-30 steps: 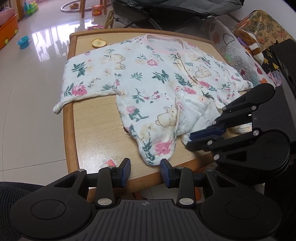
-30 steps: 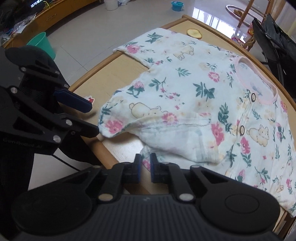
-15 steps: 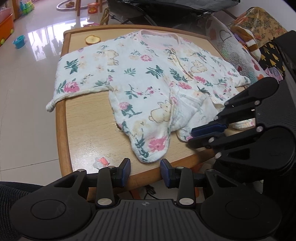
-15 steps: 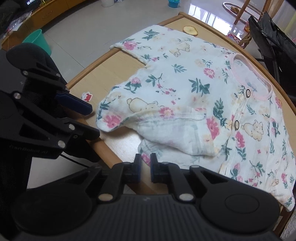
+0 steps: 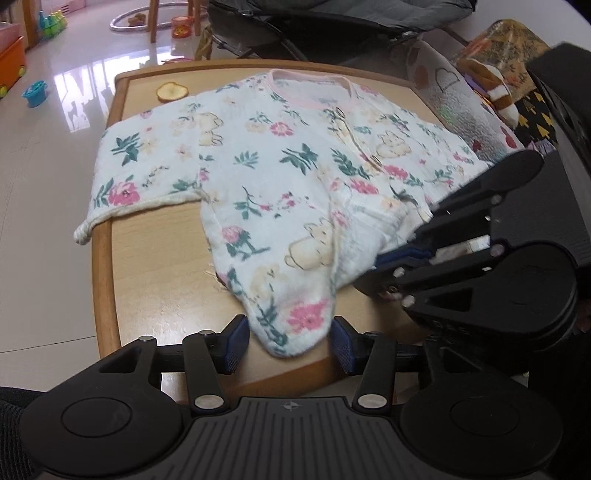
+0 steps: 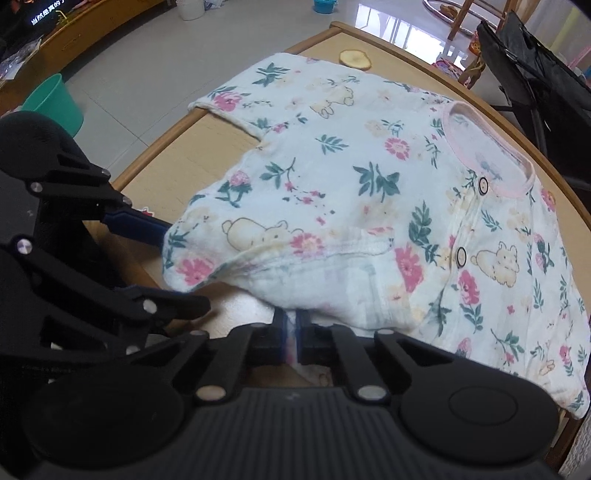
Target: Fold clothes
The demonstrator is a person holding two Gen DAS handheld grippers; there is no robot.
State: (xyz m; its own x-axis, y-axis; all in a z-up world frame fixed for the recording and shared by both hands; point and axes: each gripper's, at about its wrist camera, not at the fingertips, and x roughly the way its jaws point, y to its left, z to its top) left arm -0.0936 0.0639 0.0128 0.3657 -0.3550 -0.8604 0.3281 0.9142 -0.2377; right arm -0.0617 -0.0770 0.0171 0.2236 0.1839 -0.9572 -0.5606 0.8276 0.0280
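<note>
A white floral baby romper (image 5: 280,177) with a pink collar lies spread on a wooden table (image 5: 147,258); it also shows in the right wrist view (image 6: 369,192). My left gripper (image 5: 288,341) is open, its jaws on either side of the tip of the romper's near leg at the table's front edge. My right gripper (image 6: 291,334) is shut on the hem of the other leg, a strip of white cloth between its pads. The right gripper also shows in the left wrist view (image 5: 391,258), to the right of the left one.
A round wooden coaster (image 5: 171,91) lies at the table's far left corner. Cushions and a patterned bag (image 5: 509,48) sit to the right. A dark chair (image 5: 332,22) stands behind the table. A green tub (image 6: 55,99) and toys are on the tiled floor.
Both grippers moved forward to the romper's legs. The left gripper's jaws widened and now flank the near leg tip. The right gripper closed in on the other leg's hem.
</note>
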